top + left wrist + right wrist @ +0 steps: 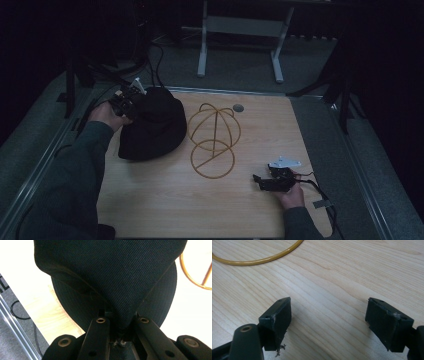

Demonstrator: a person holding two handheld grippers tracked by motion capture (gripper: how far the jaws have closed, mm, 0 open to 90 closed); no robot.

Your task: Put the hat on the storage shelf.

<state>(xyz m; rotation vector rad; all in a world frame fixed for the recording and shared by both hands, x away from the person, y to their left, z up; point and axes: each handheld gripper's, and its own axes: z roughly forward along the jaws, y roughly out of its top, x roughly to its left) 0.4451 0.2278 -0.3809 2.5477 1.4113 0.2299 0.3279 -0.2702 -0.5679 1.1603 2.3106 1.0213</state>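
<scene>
Hat (150,125), black twill fabric, soft-brimmed, placed directly to the left of the wire stand (213,140) on the wooden table (165,200), brim edge just beside the stand's hoops. In the high view the hat's long axis runs from the far-left corner toward the near side of the stand; the far end is raised, the near end rests on the table. In the left gripper view the fabric (112,277) hangs in a fold, narrowing to a point where it enters the jaws.

Left gripper (125,102), on the far-left side of the hat, away from the stand. Jaws drawn together, pinching a fold of the hat's edge; cloth visible between the two black jaws in the left gripper view. Held by the person's left hand (105,116).

Right gripper (272,181), to the near right of the stand, well apart from the hat. Jaws spread wide, nothing between them; bare wood grain shows in the gap in the right gripper view, where its pads (279,315) sit low over the table. A curve of the stand's yellow base ring (262,260) lies beyond them, not touched.

Wire stand: yellow, a domed frame over a round base ring, standing near the table's middle.
</scene>
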